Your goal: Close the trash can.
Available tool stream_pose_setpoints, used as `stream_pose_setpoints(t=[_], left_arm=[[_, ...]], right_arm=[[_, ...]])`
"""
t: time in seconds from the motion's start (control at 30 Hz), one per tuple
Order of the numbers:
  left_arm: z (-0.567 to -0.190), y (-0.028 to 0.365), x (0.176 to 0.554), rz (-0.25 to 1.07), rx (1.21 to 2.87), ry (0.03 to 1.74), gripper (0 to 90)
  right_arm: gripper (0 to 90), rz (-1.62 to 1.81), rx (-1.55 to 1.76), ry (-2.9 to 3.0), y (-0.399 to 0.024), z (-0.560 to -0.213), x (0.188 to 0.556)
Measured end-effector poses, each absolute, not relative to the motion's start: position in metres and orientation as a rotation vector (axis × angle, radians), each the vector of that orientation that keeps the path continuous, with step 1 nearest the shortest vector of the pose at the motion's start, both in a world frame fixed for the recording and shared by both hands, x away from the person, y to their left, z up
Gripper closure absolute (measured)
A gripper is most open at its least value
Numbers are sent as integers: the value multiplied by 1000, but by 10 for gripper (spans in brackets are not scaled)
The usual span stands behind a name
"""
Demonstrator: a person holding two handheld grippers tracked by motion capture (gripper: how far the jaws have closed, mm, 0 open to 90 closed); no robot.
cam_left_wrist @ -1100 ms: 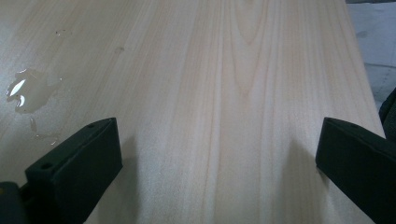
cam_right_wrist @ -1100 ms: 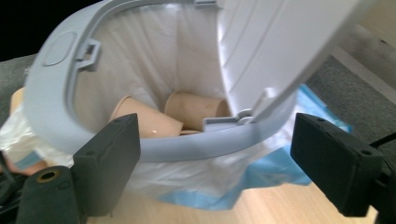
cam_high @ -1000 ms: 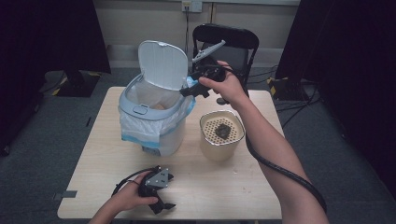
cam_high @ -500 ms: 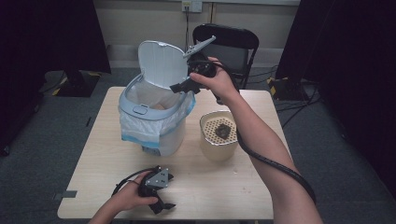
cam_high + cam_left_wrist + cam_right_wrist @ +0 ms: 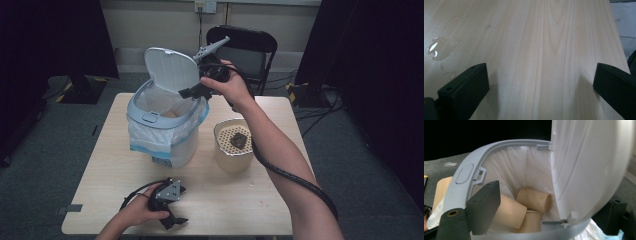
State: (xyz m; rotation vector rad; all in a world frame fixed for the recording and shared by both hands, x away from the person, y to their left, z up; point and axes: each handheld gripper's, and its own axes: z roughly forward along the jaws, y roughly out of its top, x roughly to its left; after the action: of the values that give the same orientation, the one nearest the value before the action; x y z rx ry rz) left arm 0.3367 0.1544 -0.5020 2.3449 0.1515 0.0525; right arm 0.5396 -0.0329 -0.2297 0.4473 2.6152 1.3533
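A grey-rimmed white bin [image 5: 150, 117] lined with a white bag stands on the table, its lid [image 5: 172, 70] raised upright. Several brown paper cups [image 5: 534, 200] lie inside it. My right gripper [image 5: 192, 91] hovers at the bin's far rim. In the right gripper view its jaws [image 5: 549, 207] straddle the lid, one in front over the cups and one behind. They have just been closing, with a gap still showing on the near side. My left gripper [image 5: 181, 205] rests on the table near its front edge, open, with bare wood between its jaws [image 5: 540, 82].
A cream canister [image 5: 234, 150] with a perforated insert and a dark lump on it stands right of the bin. A small puddle [image 5: 436, 47] lies on the wood. A black folding chair [image 5: 245, 47] stands behind the table [image 5: 260, 200].
My right hand has shifted a little left, bringing its jaws around the raised lid. The left hand and gripper have stayed put.
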Motion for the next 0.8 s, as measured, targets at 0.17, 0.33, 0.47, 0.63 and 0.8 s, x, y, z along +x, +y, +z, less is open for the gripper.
stream_pose_setpoints(t=[0.17, 0.33, 0.47, 0.63, 0.8], left_arm=[[-502, 154, 336, 48, 2335, 166, 0], [-502, 154, 337, 53, 2347, 150, 0], [-501, 155, 337, 53, 2354, 149, 0], [-501, 155, 337, 51, 2353, 149, 0], [-502, 154, 337, 51, 2345, 149, 0]], right_arm=[[163, 1340, 423, 2611, -28, -226, 535], [163, 1330, 380, 2624, -22, -224, 530], [158, 1344, 367, 2643, -16, -226, 527], [152, 1355, 344, 2663, -9, -231, 523], [153, 1383, 352, 2677, -3, -235, 520]])
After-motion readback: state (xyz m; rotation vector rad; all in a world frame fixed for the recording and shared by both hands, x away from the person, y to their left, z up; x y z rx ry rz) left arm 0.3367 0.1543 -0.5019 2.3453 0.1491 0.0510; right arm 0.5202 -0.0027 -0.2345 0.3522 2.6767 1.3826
